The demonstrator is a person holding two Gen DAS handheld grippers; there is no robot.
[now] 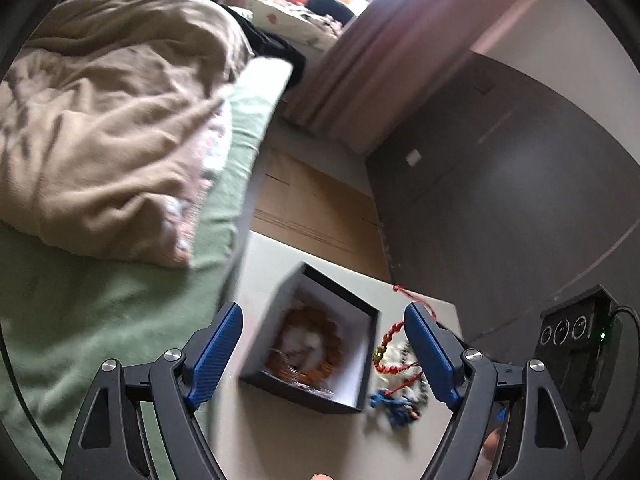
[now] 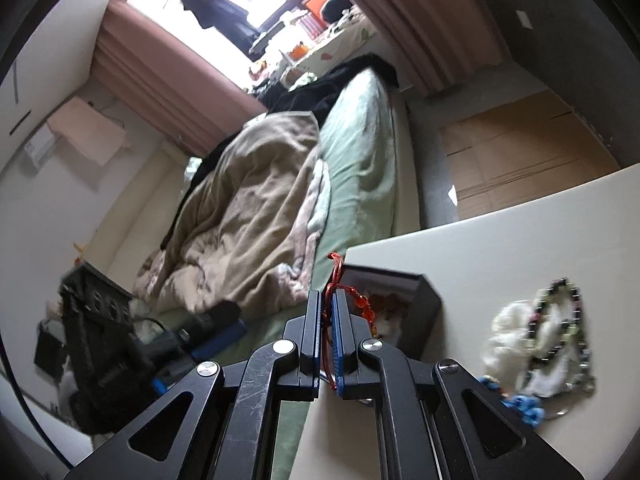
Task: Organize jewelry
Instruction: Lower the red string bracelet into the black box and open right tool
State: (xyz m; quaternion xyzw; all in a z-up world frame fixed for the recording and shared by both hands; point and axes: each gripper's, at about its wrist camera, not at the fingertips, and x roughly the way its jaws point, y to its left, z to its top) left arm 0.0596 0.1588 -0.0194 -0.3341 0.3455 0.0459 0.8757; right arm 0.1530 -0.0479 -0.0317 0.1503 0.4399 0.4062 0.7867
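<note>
Left gripper (image 1: 322,354) spread wide above open black square box (image 1: 316,340) holding orange beaded bracelet (image 1: 308,344) on white table (image 2: 500,240). Right gripper (image 2: 327,332) pinched on red cord bracelet (image 2: 336,280), near box's left side. Remaining jewelry pile (image 2: 540,340) right of box.

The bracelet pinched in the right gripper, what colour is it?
Red: a red cord bracelet with red beads, clamped in the right gripper. Right wrist view shows it best.
</note>
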